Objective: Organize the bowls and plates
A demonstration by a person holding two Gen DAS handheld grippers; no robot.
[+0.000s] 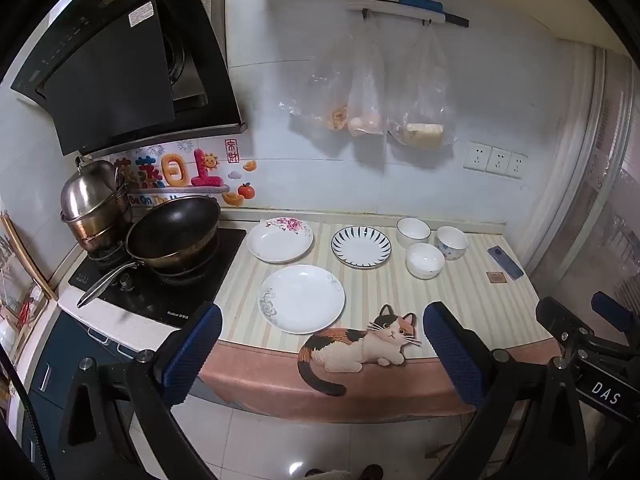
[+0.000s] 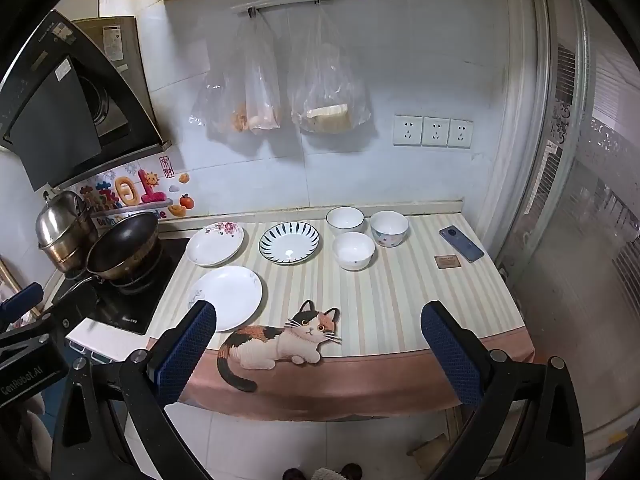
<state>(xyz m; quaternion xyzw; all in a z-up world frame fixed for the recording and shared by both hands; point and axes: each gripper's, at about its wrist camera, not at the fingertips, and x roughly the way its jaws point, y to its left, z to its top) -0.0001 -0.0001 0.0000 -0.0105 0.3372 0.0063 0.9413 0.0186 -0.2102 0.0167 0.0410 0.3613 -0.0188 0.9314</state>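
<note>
Three plates and three bowls lie spread on the table [image 2: 400, 312], none stacked, so the organizing is, I judge, not yet begun. The plain white plate [image 1: 301, 298] is the nearest one, just ahead of the left hand-held gripper [image 1: 320, 356] and a little to its left. Behind it stand the flowered plate [image 1: 279, 239] and, to the right of that, the blue-striped plate [image 1: 361, 246]. Further right the bowls make a tight group: a white bowl with dark rim [image 1: 413, 231], a patterned bowl [image 1: 452, 242] and a plain white bowl [image 1: 425, 260] in front of them, close together but I cannot tell if they touch.

The left hand-held gripper is wide open and holds nothing; it hangs before the table edge. The right hand-held gripper [image 2: 318, 352] is also wide open and empty, at the same edge, with the bowls ahead of it. This placing seems sensible: the left one faces the plates, the right one the bowls.

Beyond the right one, further to the right, lie a phone [image 2: 461, 243] and a small brown card [image 2: 447, 261]. Far left of both stand the wok [image 1: 173, 232] and a steel pot [image 1: 94, 204] on the stove [image 1: 160, 280]
</note>
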